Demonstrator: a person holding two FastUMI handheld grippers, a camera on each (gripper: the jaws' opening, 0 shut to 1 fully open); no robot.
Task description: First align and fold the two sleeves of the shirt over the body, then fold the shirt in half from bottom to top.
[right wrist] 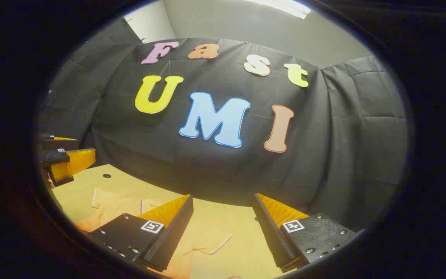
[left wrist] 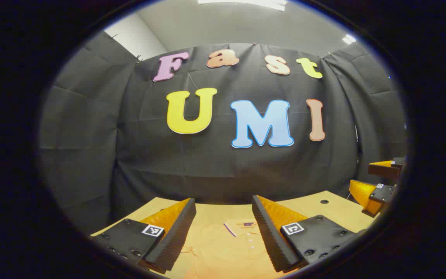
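Maybe missing the flat orange cloth shirt [left wrist: 215,248]: both jaws wide open, empty, high above the yellow worktop [right wrist: 238,228].

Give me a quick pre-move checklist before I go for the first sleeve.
1. Left gripper open and empty: ok, jaws wide apart, nothing between them.
2. Right gripper open and empty: ok, jaws wide apart.
3. Shirt on the table: ok, collar and button placket face up below the left gripper.
4. Sleeve unfolded: ok, it lies spread out beside the body, below the right gripper.
5. Other sleeve spread out flat: cannot tell, an orange fold shows at the left of the right gripper view, but its lie is unclear.
6. Grippers apart from each other: ok, clear gap between them.
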